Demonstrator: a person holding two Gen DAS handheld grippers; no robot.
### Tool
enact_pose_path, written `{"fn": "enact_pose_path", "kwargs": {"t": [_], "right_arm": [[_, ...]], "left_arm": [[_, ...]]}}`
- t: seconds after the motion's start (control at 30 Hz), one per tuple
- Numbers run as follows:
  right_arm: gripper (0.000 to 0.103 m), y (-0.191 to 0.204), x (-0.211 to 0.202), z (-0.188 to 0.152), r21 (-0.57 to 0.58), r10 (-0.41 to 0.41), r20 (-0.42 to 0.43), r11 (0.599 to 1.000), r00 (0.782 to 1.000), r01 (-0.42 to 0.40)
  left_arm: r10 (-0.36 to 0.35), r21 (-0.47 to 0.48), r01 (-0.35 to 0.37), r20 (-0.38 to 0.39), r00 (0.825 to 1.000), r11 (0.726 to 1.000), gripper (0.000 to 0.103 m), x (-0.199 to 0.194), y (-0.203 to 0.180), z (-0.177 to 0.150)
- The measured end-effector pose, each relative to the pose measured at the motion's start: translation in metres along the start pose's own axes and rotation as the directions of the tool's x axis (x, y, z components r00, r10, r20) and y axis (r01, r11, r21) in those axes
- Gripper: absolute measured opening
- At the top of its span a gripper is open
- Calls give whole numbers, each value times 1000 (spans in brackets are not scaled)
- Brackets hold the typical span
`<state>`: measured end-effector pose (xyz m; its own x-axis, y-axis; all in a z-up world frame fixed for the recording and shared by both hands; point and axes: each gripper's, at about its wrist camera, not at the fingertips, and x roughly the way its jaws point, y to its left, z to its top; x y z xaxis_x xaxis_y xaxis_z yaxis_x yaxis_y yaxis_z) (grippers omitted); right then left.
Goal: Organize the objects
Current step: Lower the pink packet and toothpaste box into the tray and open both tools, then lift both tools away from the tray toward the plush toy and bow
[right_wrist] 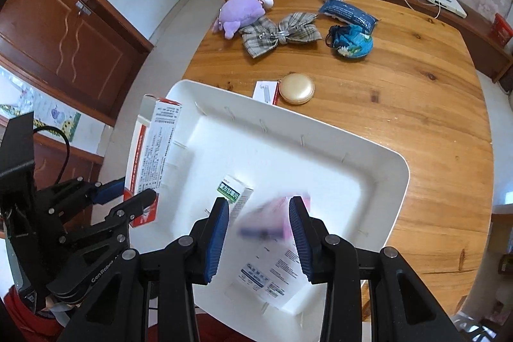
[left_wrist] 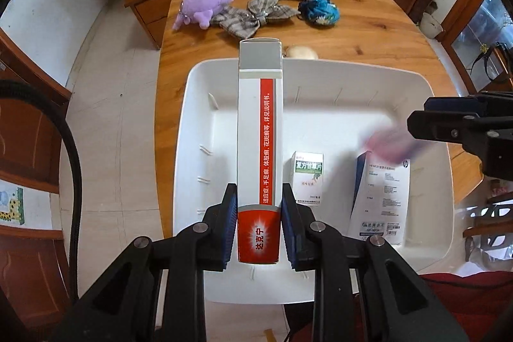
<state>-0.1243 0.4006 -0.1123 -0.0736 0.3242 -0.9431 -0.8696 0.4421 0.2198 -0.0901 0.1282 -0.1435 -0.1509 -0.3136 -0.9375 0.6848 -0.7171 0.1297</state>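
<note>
Our left gripper (left_wrist: 259, 229) pinches the long red-and-white ointment carton (left_wrist: 260, 149) by its end, poised over the white plastic tray (left_wrist: 426, 104) for stowing; our right gripper (right_wrist: 259, 233) hangs spread above a blurred pink packet (right_wrist: 272, 220).

A glossy white plastic tray (left_wrist: 426, 104) sits on a varnished, grainy wooden table (left_wrist: 368, 37) near a fuzzy purple plush (left_wrist: 202, 5).
</note>
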Motion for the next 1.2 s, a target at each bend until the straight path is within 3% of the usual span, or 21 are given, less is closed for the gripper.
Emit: {"fn": "enact_pose_path", "kwargs": {"t": [0.07, 0.13, 0.17, 0.3, 0.83, 1.2], "right_arm": [[44, 0, 2, -2, -9, -1, -15, 1000, 1000, 1], [49, -1, 2, -5, -8, -3, -21, 1000, 1000, 3], [51, -1, 1, -5, -6, 0, -21, 1000, 1000, -1], [53, -3, -6, -8, -10, -5, 1, 1000, 1000, 5], [53, -1, -32, -13, -41, 27, 51, 999, 998, -25], [53, 5, -61, -16, -79, 61, 105, 995, 993, -53]], "left_arm": [[12, 12, -12, -7, 1000, 1000, 30, 4, -2, -1], [22, 14, -22, -29, 999, 1000, 39, 8, -4, -2], [27, 11, -26, -37, 999, 1000, 49, 10, -4, -3], [46, 7, -46, -18, 999, 999, 70, 5, -6, -5], [16, -23, -16, 5, 1000, 1000, 71, -21, -8, -11], [56, -78, -47, 120, 991, 996, 71, -78, -4, -15]]}}
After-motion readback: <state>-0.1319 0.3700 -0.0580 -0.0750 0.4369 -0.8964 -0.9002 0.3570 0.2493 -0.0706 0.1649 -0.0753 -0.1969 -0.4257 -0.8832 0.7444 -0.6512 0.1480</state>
